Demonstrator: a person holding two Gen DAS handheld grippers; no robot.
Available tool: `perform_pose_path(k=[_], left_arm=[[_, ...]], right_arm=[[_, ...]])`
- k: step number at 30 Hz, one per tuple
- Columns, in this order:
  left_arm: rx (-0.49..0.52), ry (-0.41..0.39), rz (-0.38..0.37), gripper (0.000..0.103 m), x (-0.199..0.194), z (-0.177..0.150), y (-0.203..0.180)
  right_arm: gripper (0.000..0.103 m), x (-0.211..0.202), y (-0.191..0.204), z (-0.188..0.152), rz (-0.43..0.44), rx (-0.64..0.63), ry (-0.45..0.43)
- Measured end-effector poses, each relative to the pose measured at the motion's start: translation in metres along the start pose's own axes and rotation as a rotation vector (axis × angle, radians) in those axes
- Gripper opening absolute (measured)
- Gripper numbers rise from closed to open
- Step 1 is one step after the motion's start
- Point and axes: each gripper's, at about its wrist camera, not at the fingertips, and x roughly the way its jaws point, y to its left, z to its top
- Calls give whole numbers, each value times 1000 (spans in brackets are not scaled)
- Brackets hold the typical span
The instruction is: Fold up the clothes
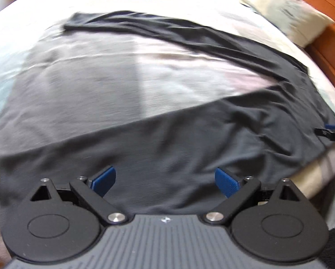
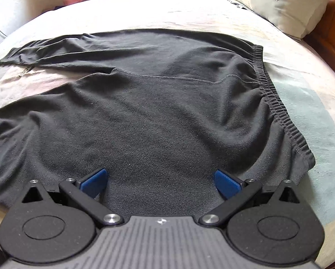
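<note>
Dark sweatpants (image 2: 158,112) spread flat on bed (image 2: 313,103), waistband (image 2: 277,103) at frame right, bare sheet beyond. Left gripper (image 1: 165,181) and right gripper (image 2: 159,182) fingers released, over near edge.

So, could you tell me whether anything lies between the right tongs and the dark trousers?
Nothing visible does. The right tongs are open directly over the dark trousers, which lie spread on the bed; the pillow sits off at the far corner.

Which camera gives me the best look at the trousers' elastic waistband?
Right wrist view: the gathered waistband runs sharp and unobstructed down the trousers' right side. The left wrist view is blurred; no gathered band can be made out.
</note>
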Motion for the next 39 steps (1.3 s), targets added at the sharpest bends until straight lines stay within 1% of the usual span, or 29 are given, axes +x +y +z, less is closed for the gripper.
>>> perform_pose_path(k=[5,7,9,12,14,15,16,17,19,20,24,25,26,29,31,34,35,39], left_arm=[[-119,4,43,95,2,-9,52],[-146,-21,37,95,-3,-14,66],[-185,-28,92,95,-7,-17,77],[-192,-16,184,95,-12,-19,73],[-117,-19,221,95,-18,-20,56],[-72,-41,216,95,-23,-22,45],[-36,-64,188,95,-27,-23,33],[-24,-75,150,95,-26,-23,25],[-3,-95,75,96,-26,-23,10],[-4,-97,64,96,-24,-22,5],[-9,-102,106,96,-17,-21,-16],[-15,-105,97,96,-17,-22,-21],[-22,-106,89,96,-17,-24,-23],[-36,-110,85,96,-20,-28,-31],[-32,-109,86,96,-19,-28,-38],[5,-95,102,96,-18,-25,-50],[17,-91,103,96,-18,-25,-54],[59,-83,75,96,-18,-21,-72]], right_arm=[[103,1,1,1,-11,12,5],[103,1,2,1,-13,10,2],[103,0,2,0,-12,8,-4],[103,-4,2,3,-13,13,10],[103,-11,2,6,3,20,12],[103,-19,1,6,42,22,-16],[103,-26,1,6,81,24,-45],[103,-32,-1,6,110,25,-66],[103,-38,-7,6,132,23,-87],[103,-37,-12,5,121,27,-80],[103,-29,-45,-7,73,125,-32],[103,-27,-56,-11,79,166,-21],[103,-27,-65,-16,73,205,-19],[103,-39,-80,-22,58,288,-53],[103,-44,-79,-16,63,288,-80],[103,-44,-73,-3,110,271,-117],[103,-40,-70,2,120,262,-116],[103,-19,-58,16,84,225,-70]])
